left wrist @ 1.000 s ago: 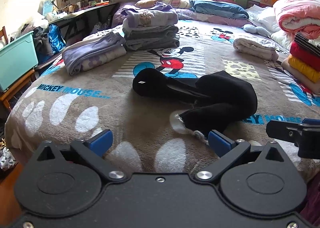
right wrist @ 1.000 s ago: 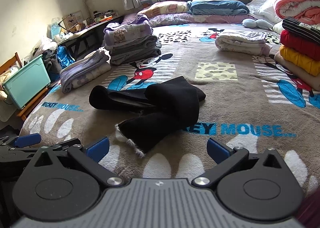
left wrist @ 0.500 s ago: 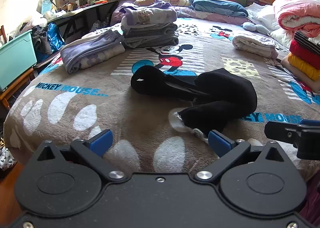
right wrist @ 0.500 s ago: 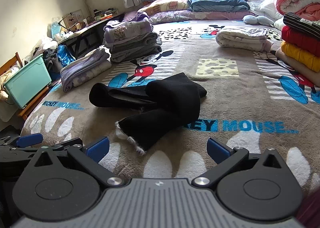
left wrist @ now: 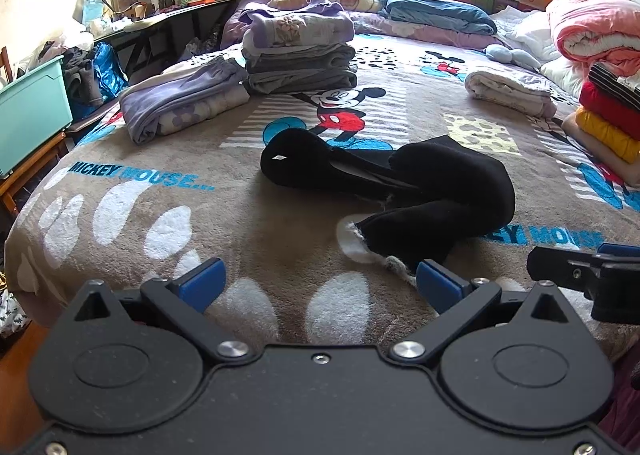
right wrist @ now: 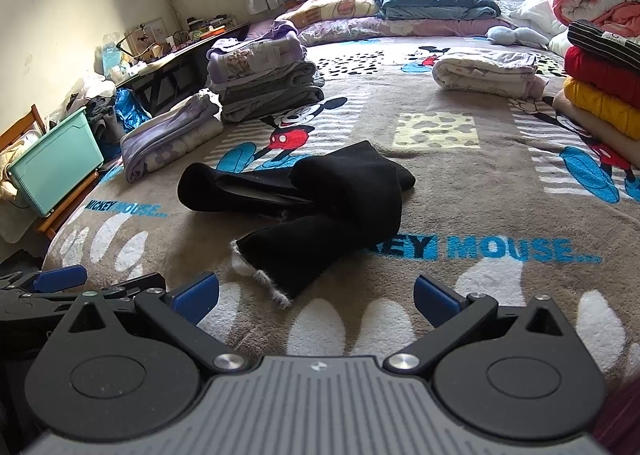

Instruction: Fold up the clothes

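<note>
Bedroom, daylight from window behind the headboard. Bed (left wrist: 132,215) covered with a brown Mickey Mouse blanket. Black garment (left wrist: 400,191) (right wrist: 316,199) lies crumpled near the middle of the bed, toward its near edge; frayed white-trimmed end points at the near edge.

Left gripper (left wrist: 318,283): fingers wide apart, empty, hovering at the near edge. Garment's frayed end sits just ahead of its right finger, not touching.

Right gripper (right wrist: 316,295): fingers wide apart, empty, beside the left one. Frayed end lies just ahead, between its fingers' line, apart.

Folded grey-and-lilac stack (left wrist: 300,51) toward the far left; lilac bundle (left wrist: 180,103) at left edge; red-and-yellow stack (right wrist: 604,91) at right edge.
</note>
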